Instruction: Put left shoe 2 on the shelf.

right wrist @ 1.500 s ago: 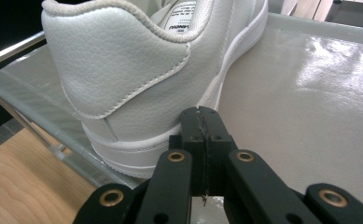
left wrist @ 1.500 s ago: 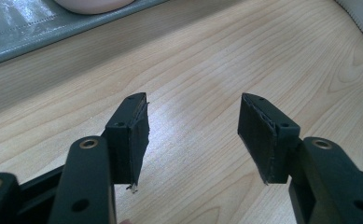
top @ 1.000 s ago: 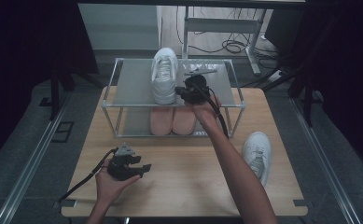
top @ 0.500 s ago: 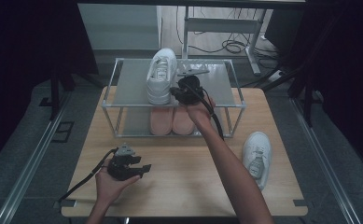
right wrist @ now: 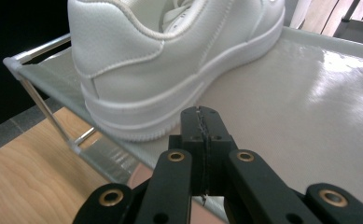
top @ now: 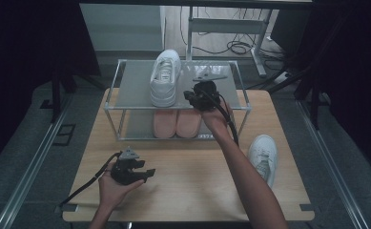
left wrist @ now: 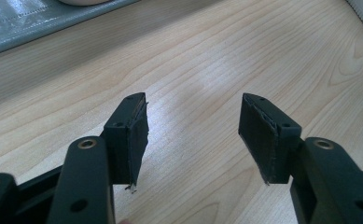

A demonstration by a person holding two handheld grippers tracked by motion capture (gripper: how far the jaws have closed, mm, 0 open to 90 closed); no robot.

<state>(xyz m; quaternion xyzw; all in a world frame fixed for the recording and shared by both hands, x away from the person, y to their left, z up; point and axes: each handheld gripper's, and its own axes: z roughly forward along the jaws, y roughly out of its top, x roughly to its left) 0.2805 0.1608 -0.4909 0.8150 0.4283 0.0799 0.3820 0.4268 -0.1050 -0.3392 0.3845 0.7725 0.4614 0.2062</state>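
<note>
I see the white shoe (top: 165,78) standing on the top shelf of the rack (top: 135,86), toe pointing away from me, its heel close to the shelf's near edge. My right gripper (top: 191,95) is just beside that heel, on its right in the high view. In the right gripper view the shoe (right wrist: 170,60) rises right ahead of the jaws, its heel and sole edge just beyond their tips, but I cannot tell whether they touch. Those jaws are pressed fully together with nothing between them.

Under the top shelf, a pair of pink shoes (top: 176,123) sits on the lower shelf, side by side. A second white shoe (top: 263,155) lies on the wooden surface (top: 197,181) to the right of the rack, beside my right forearm. A grey three-cornered plate (top: 209,74) rests on the top shelf behind the right gripper.

My left gripper (top: 147,174) sits in my left hand (top: 111,188) near the front left of the surface, well apart from the rack. In the left gripper view its jaws stand wide apart over bare wood, holding nothing.
</note>
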